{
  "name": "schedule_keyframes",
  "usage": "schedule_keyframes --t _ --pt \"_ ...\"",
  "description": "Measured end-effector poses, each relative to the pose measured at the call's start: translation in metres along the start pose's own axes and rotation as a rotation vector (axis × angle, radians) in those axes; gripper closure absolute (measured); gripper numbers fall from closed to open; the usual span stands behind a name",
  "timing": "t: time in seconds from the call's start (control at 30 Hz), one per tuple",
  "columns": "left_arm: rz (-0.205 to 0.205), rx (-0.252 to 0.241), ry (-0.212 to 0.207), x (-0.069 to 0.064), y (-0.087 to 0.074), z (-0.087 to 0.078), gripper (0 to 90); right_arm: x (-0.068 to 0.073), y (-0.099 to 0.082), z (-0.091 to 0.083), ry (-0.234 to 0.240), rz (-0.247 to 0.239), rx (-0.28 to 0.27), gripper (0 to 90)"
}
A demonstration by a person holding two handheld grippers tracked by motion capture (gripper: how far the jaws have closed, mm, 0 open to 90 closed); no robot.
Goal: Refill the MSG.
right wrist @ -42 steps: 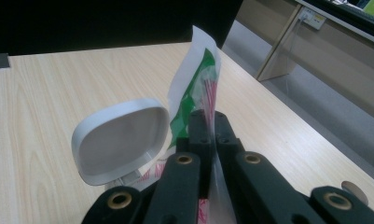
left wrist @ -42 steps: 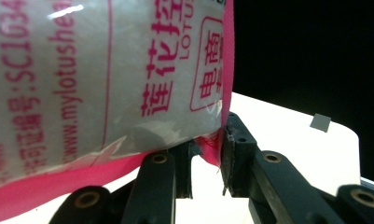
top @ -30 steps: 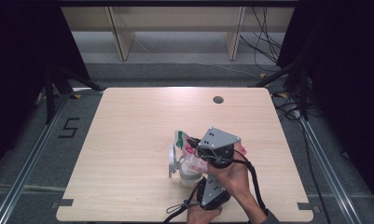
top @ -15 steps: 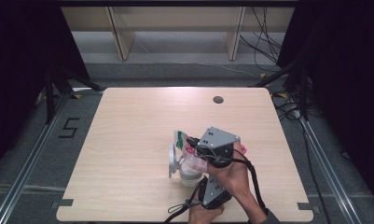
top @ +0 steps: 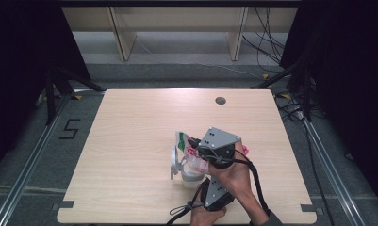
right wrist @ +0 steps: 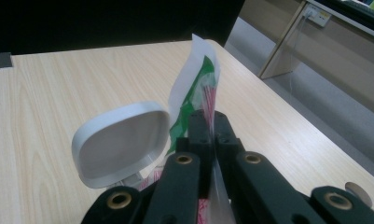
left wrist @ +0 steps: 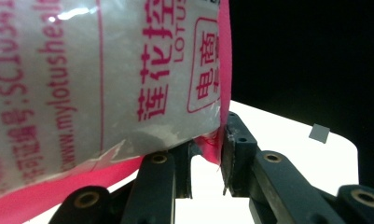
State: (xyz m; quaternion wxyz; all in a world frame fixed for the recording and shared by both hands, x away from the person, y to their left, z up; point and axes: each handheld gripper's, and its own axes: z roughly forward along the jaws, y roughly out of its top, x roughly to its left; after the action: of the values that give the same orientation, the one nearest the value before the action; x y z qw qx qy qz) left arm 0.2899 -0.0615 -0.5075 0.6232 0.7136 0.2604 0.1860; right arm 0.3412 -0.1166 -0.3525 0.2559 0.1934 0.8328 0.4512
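Note:
A plastic bag (top: 183, 141) with pink print and a green top corner hangs tilted over a white tub (top: 190, 178) near the table's front edge. The tub's lid (top: 174, 157) stands open at its left. My right gripper (top: 196, 151), under its grey plate, is shut on the bag's upper edge. In the right gripper view the jaws (right wrist: 211, 121) pinch the film, with the bag's green corner (right wrist: 194, 79) above and the lid (right wrist: 119, 144) to the left. My left gripper (top: 201, 180) reaches in from below. Its jaws (left wrist: 208, 154) hold the pink bottom seam of the bag (left wrist: 105, 70).
The wooden table (top: 130, 122) stretches bare to the left and far side, with a round cable hole (top: 220, 100) near the back edge. Cables trail from both grippers at the front. Shelving legs and floor rails lie beyond the table.

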Motion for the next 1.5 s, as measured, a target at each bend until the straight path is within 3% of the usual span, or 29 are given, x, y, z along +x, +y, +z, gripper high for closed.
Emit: schedule_keyframes --t 0.53,0.8,0.97,1.13,1.2,1.5 --pt "0.005 -0.001 0.005 -0.0008 0.0008 -0.0013 75.3 0.0009 0.0014 -0.0013 0.002 -0.003 -0.006 90.0" --pt "0.010 0.007 0.006 -0.0002 0.0002 -0.0014 75.2 -0.0015 -0.0004 -0.0019 0.010 0.024 -0.012 90.0" --pt "0.013 0.009 0.005 -0.0002 0.0004 -0.0019 75.2 -0.0033 -0.0002 -0.0023 0.000 0.005 -0.022 90.0" --pt "0.013 0.005 0.003 -0.0003 0.0006 -0.0013 75.2 -0.0009 -0.0001 -0.0024 0.001 0.034 -0.017 90.0" --pt "0.013 0.006 0.005 -0.0003 0.0002 -0.0016 75.2 -0.0033 -0.0001 -0.0019 0.003 0.013 -0.026 90.0" --pt "0.012 0.002 0.004 -0.0007 0.0005 -0.0017 75.2 -0.0001 0.0002 -0.0026 0.008 0.035 -0.011 90.0"
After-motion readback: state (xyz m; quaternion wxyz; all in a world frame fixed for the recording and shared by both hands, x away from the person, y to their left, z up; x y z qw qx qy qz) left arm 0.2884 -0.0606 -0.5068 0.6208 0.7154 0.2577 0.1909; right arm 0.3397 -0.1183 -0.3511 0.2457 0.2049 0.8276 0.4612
